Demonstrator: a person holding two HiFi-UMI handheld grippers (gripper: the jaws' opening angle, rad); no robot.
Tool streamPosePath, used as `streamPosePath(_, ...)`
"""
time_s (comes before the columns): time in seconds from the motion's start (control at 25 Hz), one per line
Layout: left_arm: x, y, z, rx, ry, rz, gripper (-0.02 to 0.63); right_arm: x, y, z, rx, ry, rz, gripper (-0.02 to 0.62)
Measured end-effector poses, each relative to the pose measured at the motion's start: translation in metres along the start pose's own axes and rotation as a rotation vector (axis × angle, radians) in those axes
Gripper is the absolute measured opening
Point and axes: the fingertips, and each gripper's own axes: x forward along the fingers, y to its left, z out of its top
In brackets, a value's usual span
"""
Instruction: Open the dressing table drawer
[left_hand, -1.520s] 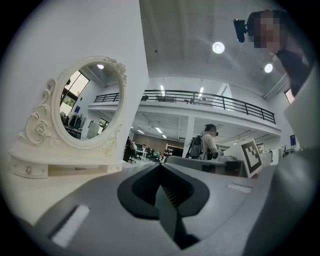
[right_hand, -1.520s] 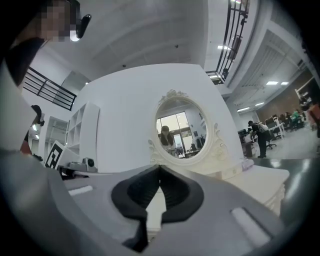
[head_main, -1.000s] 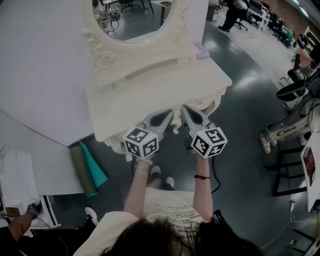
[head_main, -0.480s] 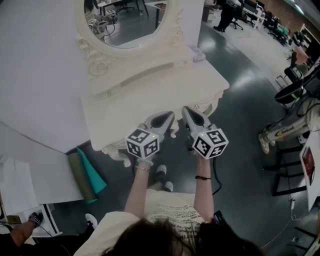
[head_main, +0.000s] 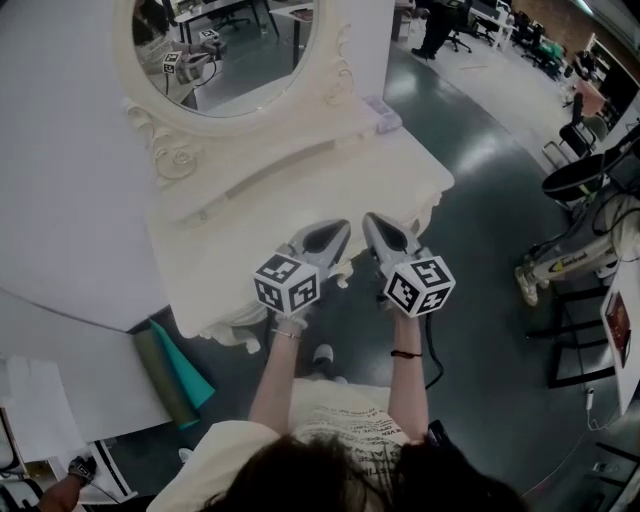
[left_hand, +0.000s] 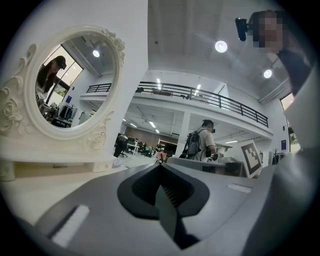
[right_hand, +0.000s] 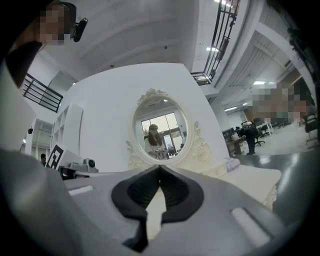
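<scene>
Head view: the left gripper (head_main: 338, 230) and right gripper (head_main: 371, 221), both pinched shut and empty, hover over the dressing table's (head_main: 250, 215) front edge, with the drawer hidden beneath. This looks like the approach. Next they'd need to drop lower, spread and grip the drawer front.

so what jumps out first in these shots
The ornate cream dressing table with its oval mirror fills the upper left of the head view. At its near edge, the left gripper and right gripper point at it side by side, both shut and empty.
</scene>
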Motion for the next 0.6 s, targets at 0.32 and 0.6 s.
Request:
streamPosePath(0.32, 0.042, 0.037, 0.001, -0.010, 0.019, -0.043, 0.000, 0.034, -0.040, -0.002, 0.004, 0.007, -0.043, 0.003)
streamPosePath(0.6, 0.070, 0.063, 0.004, -0.022, 0.027, -0.076, 0.000, 0.057, -0.067, -0.002, 0.002, 0.017, -0.077, 0.003)
